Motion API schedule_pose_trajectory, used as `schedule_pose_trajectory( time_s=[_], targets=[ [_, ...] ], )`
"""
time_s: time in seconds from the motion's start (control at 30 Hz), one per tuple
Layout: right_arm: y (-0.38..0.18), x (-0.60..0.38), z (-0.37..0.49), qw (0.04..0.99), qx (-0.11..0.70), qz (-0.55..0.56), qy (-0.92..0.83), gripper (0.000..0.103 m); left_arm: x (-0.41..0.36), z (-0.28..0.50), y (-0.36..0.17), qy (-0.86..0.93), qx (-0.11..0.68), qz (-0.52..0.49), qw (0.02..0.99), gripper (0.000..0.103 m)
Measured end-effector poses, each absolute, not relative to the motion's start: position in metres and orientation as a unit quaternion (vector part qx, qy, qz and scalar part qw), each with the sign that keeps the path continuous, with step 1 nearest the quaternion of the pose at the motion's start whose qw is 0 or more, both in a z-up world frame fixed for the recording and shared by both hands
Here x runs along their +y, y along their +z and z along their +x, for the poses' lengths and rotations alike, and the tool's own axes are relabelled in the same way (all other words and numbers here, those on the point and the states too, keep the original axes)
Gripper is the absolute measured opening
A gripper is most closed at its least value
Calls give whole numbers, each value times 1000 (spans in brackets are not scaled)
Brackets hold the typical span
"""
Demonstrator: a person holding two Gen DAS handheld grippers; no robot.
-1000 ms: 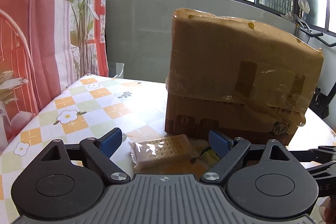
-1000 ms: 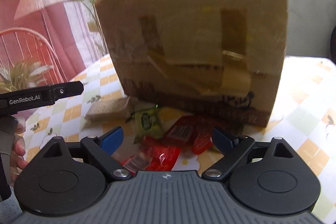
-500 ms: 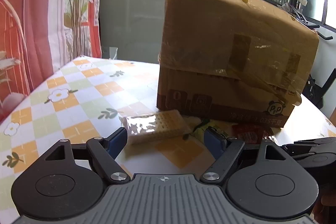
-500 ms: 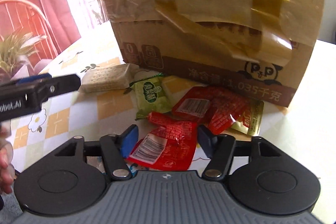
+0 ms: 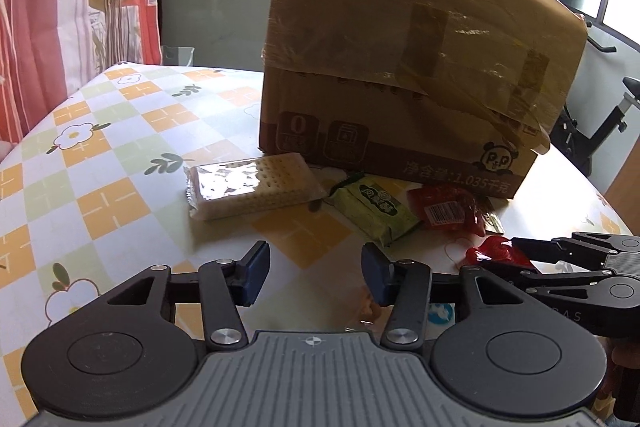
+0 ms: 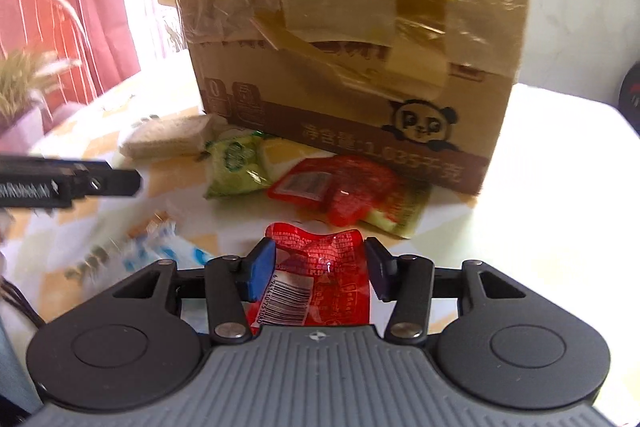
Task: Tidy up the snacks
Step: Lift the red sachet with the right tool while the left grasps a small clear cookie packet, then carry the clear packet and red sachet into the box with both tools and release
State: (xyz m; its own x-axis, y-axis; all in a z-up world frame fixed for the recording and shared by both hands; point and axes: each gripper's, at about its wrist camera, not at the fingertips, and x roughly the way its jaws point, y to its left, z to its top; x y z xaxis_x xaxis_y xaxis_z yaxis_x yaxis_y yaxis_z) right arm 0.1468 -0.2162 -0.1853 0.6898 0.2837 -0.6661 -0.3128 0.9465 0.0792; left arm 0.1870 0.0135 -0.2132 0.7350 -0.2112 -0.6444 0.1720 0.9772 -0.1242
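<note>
Snacks lie on the flowered table (image 5: pixel 100 155) in front of a taped cardboard box (image 5: pixel 400 67): a clear pack of crackers (image 5: pixel 252 187), a green packet (image 5: pixel 372 207) and red packets (image 5: pixel 444 211). My left gripper (image 5: pixel 316 273) hovers low over bare cloth just short of the crackers. Its jaws are closing with nothing between them. My right gripper (image 6: pixel 318 269) is closing on a red snack packet (image 6: pixel 320 267) with a barcode. Both pads touch its sides and the packet is bunched up between them. The left wrist view shows that gripper at the right edge.
A yellow-green packet (image 6: pixel 400 215) lies partly under the red ones by the box (image 6: pixel 352 27). A blurred blue-and-white wrapper (image 6: pixel 160 251) sits left of my right gripper. Red curtains and a plant stand to the left, windows behind, and an exercise bike (image 5: pixel 600 131) to the right.
Both grippers have sunk toward the table and their jaws have narrowed. The right one has closed in on the near red packet, which now stands bunched between its pads.
</note>
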Motion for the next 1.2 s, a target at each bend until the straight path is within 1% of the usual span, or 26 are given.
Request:
schedule_pose_trajectory(
  time_s=[0.1,0.2,0.57,0.6,0.67,0.7,0.73,1.2],
  targets=[
    [-189,-226,143,923,350,-1,162,51,8,186,-216,-110,356,-20,928,52],
    [-190,-226,143,924,347,-2,162,51,2,187,-220,-117,367,-12,923,47],
    [-191,-230,143,925,343,9,165,51,-25,186,-229,-139,380,45,913,46],
    [-191,-229,143,925,343,7,165,51,-27,186,-232,-139,381,53,912,45],
    [-191,-229,142,925,343,6,164,51,-30,184,-234,-138,371,67,916,41],
    [-191,-229,143,925,343,8,165,51,-30,183,-234,-140,368,67,917,31],
    [-191,-229,143,925,343,10,165,51,-30,183,-235,-142,366,65,917,19],
    [-192,-226,143,925,342,-2,163,51,-12,184,-233,-98,361,21,927,19]
  ],
)
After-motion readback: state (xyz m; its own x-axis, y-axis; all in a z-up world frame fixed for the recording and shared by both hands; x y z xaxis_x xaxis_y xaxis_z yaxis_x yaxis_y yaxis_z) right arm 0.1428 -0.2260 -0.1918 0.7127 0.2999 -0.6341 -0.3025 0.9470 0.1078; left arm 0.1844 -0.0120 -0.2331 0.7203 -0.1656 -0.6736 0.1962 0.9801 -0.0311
